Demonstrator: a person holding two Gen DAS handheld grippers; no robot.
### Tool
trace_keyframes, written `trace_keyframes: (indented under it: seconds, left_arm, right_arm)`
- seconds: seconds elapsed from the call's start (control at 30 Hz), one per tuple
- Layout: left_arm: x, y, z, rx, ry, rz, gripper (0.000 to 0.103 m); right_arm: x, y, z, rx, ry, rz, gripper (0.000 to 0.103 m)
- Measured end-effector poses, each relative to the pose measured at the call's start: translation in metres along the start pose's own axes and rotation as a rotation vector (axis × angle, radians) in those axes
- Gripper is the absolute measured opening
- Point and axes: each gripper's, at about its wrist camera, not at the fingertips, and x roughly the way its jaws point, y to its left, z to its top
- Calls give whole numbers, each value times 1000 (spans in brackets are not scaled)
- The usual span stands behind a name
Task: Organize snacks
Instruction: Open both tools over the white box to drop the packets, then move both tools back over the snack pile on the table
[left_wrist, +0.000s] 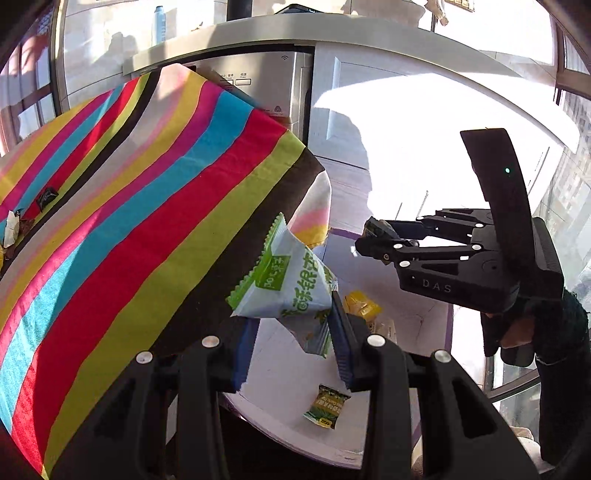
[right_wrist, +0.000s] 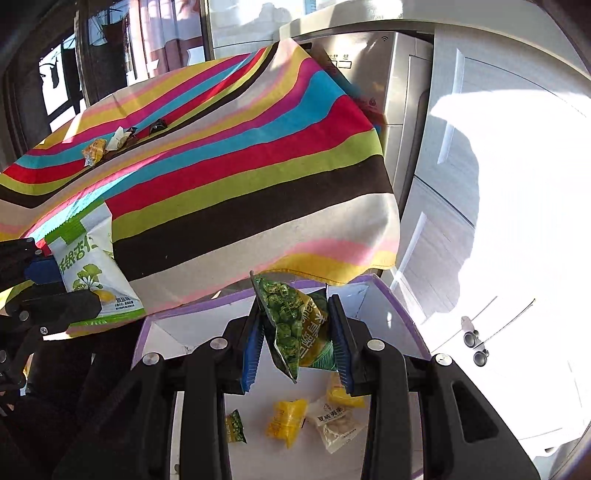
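1. Hovering over the purple-rimmed white box (right_wrist: 384, 291), the right gripper (right_wrist: 297, 343) is pinching a green pea snack packet (right_wrist: 291, 321), which is hanging lengthwise straight above the box floor.
2. Pinching a white-and-green ginkgo packet (left_wrist: 291, 291), the left gripper (left_wrist: 291, 347) is sitting at the box's near edge beside the striped tablecloth (left_wrist: 129, 206).
3. Lying loose in the box are a small green packet (right_wrist: 235, 427), a yellow packet (right_wrist: 286, 421) and a white packet (right_wrist: 338, 424).
4. Judging by position, the right gripper is nearer a release; its packet is lying directly below the fingers, so a drop looks clear.
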Motion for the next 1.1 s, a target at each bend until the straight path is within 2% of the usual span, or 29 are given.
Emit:
trace_keyframes:
  seconds: [0.3, 0.33, 0.37, 0.43, 0.53, 0.63, 0.83, 0.97, 1.1]
  left_arm:
    - [20, -37, -14, 114, 57, -75, 40]
    - [21, -38, -16, 120, 65, -97, 43]
    - [22, -40, -18, 130, 77, -116, 49]
    - [22, -44, -21, 147, 72, -116, 83]
    - [14, -43, -22, 167, 33, -72, 95]
    - [8, -30, -21, 145, 16, -16, 97]
    - [1, 11, -21, 14, 11, 35, 99]
    - [-11, 35, -23, -42, -12, 97, 100]
    - [-32, 69, -26, -109, -25, 162, 100]
  right_arm:
    - [12, -19, -11, 17, 65, -36, 37]
    - [12, -19, -11, 22, 70, -35, 39]
    - [12, -21, -10, 32, 68, -37, 51]
    - [10, -23, -9, 51, 58, -32, 65]
    - [7, -24, -5, 59, 44, -45, 69]
    - [5, -23, -2, 65, 33, -46, 72]
    - [12, -12, -2, 53, 46, -26, 78]
    - [18, 2, 2, 33, 58, -10, 81]
    - [20, 23, 13, 35, 59, 49, 86]
